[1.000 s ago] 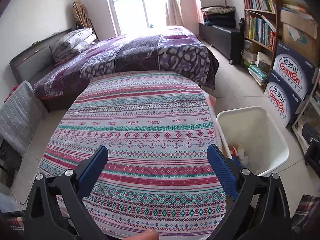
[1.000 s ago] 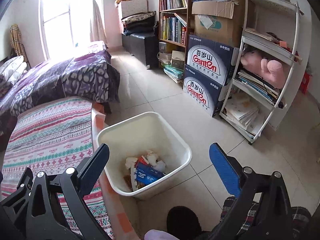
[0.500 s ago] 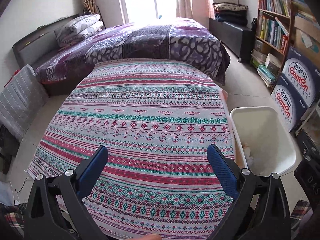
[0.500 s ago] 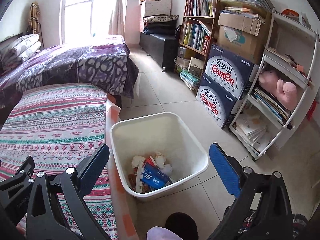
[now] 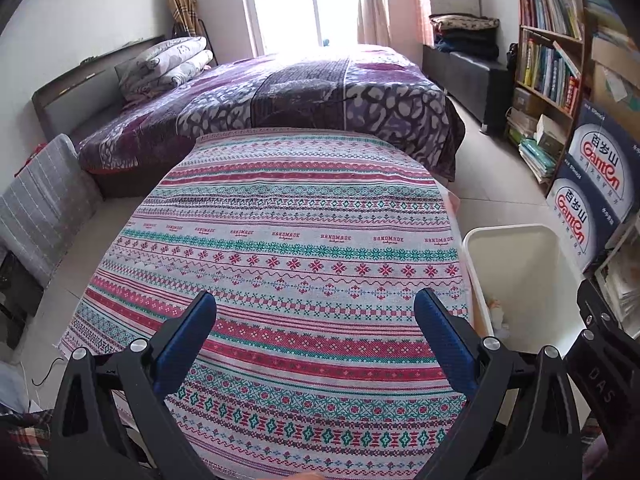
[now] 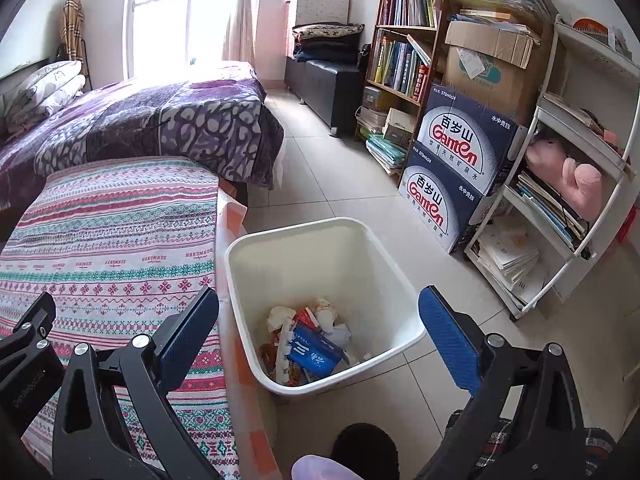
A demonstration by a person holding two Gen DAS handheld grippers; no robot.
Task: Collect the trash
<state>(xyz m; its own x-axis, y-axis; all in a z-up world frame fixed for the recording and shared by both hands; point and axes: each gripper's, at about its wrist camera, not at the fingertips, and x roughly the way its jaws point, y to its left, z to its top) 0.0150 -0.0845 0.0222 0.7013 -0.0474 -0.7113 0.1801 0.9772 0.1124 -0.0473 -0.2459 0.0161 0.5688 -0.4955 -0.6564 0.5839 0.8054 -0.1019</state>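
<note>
Now, line by line:

Change since earlier: both cameras have risen a little and tipped down. In the left view the patterned tablecloth [image 5: 296, 264] fills more of the picture and the bed [image 5: 288, 92] sits further back. In the right view the white bin [image 6: 320, 240] has slid from left of centre to the middle, between the two blue pads.

Left gripper [image 5: 316, 320]: held above the near part of the tablecloth, pointing across it toward the bed. Its fingers are spread wide apart with nothing between them.

Right gripper [image 6: 320, 320]: held above the bin, pointing down into it. Its fingers are also spread wide and grip nothing. Its body shows at the right edge of the left view, so the two tools are side by side.

Trash [image 6: 308, 340]: a heap at the bottom of the bin, with crumpled white paper, red wrappers and a blue packet [image 6: 316, 352] lying on top.

Bin position: on the tiled floor [image 6: 340, 168], just beside the right edge of the cloth-covered table.

Surroundings: stacked blue water cartons [image 6: 456, 160] stand beyond the bin, next to a bookshelf [image 6: 404, 52] and a white wire rack [image 6: 576, 184].

Person: a dark shoe [image 6: 364, 444] and plaid trouser fabric show at the bottom of the right view.
</note>
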